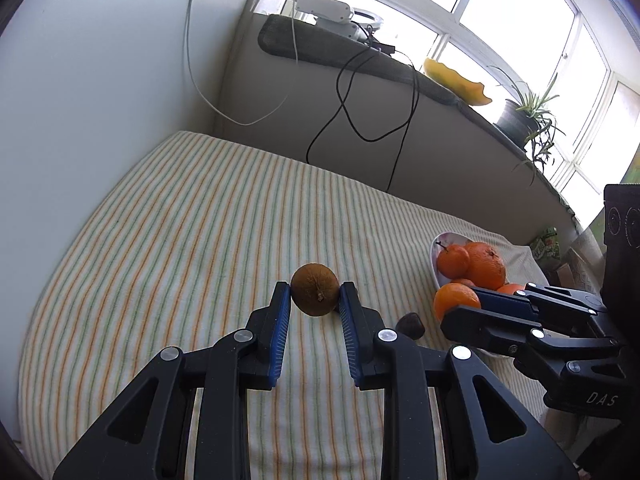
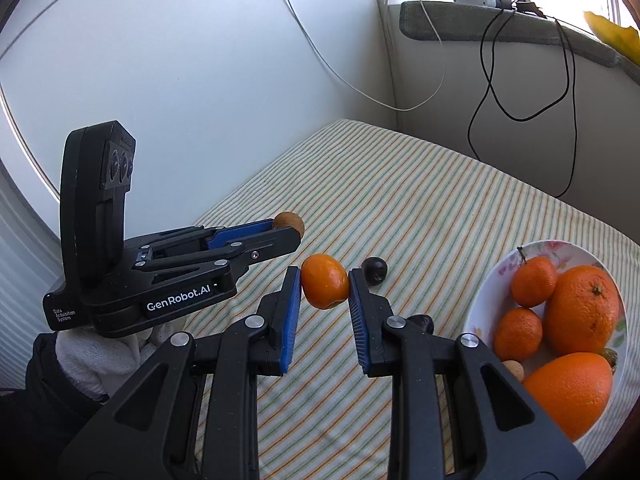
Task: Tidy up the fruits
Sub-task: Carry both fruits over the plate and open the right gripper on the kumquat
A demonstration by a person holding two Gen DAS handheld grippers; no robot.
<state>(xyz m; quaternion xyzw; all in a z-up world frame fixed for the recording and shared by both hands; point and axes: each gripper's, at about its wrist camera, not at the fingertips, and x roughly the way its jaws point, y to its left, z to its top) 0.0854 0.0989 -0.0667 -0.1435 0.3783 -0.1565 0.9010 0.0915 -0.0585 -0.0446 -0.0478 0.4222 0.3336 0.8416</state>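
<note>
Above the striped cloth (image 1: pixel 168 216), the left tool (image 1: pixel 315 294) is gripping a brown kiwi (image 1: pixel 314 289) between its blue pads, clear of the surface. At three o'clock from it, the right tool (image 2: pixel 325 286) is clamping a small tangerine (image 2: pixel 325 286) the same way. At four o'clock of that tangerine, a floral bowl (image 2: pixel 480 304) is holding more oranges (image 2: pixel 582 309). Just beyond the right tool, a dark fruit (image 2: pixel 375 270) is lying on the cloth.
</note>
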